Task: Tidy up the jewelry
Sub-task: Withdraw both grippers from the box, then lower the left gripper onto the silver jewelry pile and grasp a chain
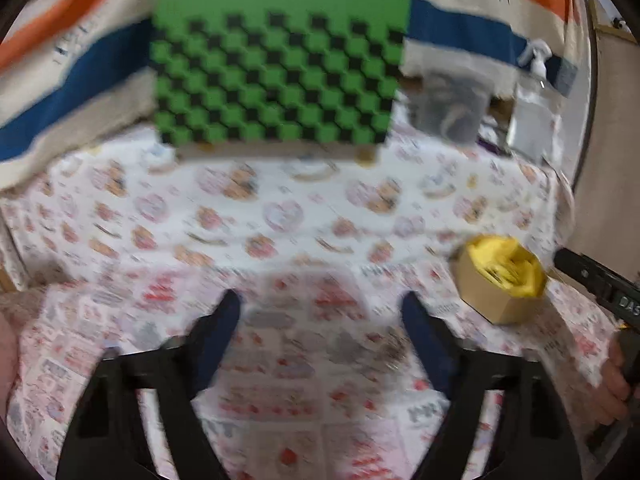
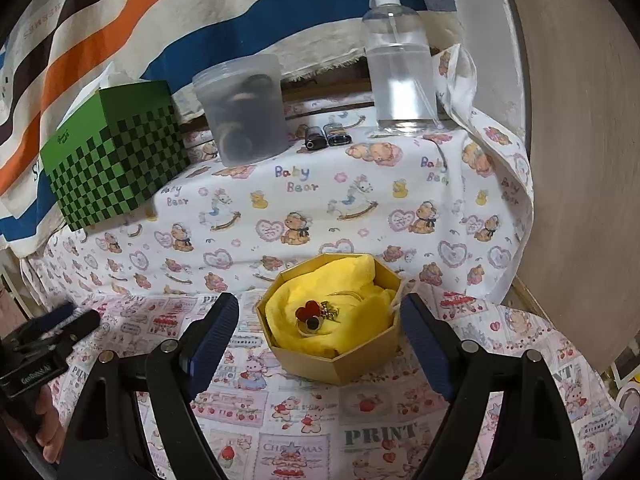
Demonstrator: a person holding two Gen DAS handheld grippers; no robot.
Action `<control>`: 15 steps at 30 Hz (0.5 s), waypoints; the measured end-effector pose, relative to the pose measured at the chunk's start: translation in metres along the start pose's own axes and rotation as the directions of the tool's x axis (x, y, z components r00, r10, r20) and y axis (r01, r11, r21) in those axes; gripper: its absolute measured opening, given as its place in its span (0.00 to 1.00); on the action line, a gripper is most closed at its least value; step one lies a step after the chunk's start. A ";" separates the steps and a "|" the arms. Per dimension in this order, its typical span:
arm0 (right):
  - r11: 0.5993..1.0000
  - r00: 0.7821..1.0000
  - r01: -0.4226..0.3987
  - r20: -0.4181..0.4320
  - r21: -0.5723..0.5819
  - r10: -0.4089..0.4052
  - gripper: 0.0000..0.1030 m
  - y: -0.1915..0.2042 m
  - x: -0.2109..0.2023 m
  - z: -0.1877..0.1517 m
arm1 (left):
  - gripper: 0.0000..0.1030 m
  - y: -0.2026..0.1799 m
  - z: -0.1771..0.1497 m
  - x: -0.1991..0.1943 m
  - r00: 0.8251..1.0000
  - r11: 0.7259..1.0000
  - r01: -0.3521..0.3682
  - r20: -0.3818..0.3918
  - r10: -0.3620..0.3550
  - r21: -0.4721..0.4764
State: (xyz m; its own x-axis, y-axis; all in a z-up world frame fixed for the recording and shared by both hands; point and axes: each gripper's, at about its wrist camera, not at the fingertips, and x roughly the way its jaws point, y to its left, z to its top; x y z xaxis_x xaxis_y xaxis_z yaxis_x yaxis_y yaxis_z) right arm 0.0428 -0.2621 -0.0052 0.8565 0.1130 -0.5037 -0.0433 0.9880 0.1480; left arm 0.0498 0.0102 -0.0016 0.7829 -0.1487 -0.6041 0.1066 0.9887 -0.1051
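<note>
— Printed cloth (image 2: 328, 208) with bears and hearts covers the table, and a striped orange-and-blue drape (image 2: 120, 28) hangs behind it. What crowds the far edge?

— In the right wrist view, a green checkered box (image 2: 116, 156) at ten o'clock, a cloudy lidded tub (image 2: 242, 108) at eleven, two small lighters (image 2: 328, 136) at twelve, and a clear pump bottle (image 2: 398, 68) at one. All stand well back; the middle of the cloth lies bare.

— And the jewelry?

— A red flower brooch (image 2: 314, 314) lies on yellow cloth inside the octagonal gold box (image 2: 340, 364), near the table's front, dead ahead of the right gripper (image 2: 320, 332).

— Holding it?

— No. Its blue pads stand wide either side of the box, nothing pressed between them. The table's right edge drops off at three o'clock, beside a plain wall.

— The left gripper (image 1: 322, 332)?

— Blurred picture, but its jaws are apart over patterned cloth, empty. From there the gold box sits at three o'clock, the green box at twelve, with open cloth between.
</note>
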 end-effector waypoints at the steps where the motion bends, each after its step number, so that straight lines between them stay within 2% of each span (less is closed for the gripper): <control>1: 1.000 1.000 -0.003 -0.002 0.003 0.003 0.82 -0.001 0.000 0.000 | 0.62 -0.003 0.002 0.006 0.998 0.999 0.038 -0.046 -0.038 -0.012; 2: 1.000 1.000 -0.004 -0.004 0.007 0.004 0.82 -0.002 0.000 0.001 | 0.58 -0.007 0.004 0.012 0.993 0.997 0.069 -0.097 -0.071 -0.021; 4: 1.000 1.000 0.002 -0.009 0.012 -0.002 0.82 -0.003 0.001 0.001 | 0.38 -0.015 0.005 0.026 0.974 0.993 0.111 -0.194 -0.118 -0.046; 6: 1.000 1.000 0.007 -0.012 0.015 -0.007 0.82 -0.003 0.001 0.002 | 0.30 -0.026 0.005 0.038 0.954 0.989 0.144 -0.258 -0.151 -0.046; 8: 1.000 1.000 0.009 -0.012 0.018 -0.009 0.82 -0.004 0.000 0.002 | 0.26 -0.039 0.004 0.044 0.948 0.992 0.128 -0.294 -0.124 -0.004; 10: 1.000 1.000 0.015 -0.012 0.019 -0.014 0.82 -0.004 0.000 0.002 | 0.26 -0.051 0.002 0.052 0.942 0.996 0.085 -0.327 -0.068 0.038; 12: 1.000 1.000 0.020 -0.007 0.022 -0.020 0.82 -0.005 -0.001 0.002 | 0.17 -0.057 0.002 0.058 0.935 0.996 0.068 -0.352 -0.045 0.053; 13: 1.000 1.000 0.021 -0.006 0.021 -0.021 0.82 -0.005 -0.001 0.003 | 0.17 -0.059 0.002 0.058 0.938 0.995 0.077 -0.342 -0.052 0.059; 15: 0.999 1.000 0.024 -0.006 0.024 -0.024 0.82 -0.006 -0.001 0.003 | 0.17 -0.062 0.004 0.059 0.943 0.995 0.051 -0.333 -0.020 0.084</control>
State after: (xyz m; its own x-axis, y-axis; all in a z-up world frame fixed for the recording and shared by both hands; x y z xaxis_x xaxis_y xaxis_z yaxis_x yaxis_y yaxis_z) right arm 0.0440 -0.2685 -0.0032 0.8541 0.0904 -0.5122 -0.0105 0.9876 0.1567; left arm 0.0915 -0.0597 -0.0276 0.5318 -0.1660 -0.8304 0.1976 0.9779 -0.0690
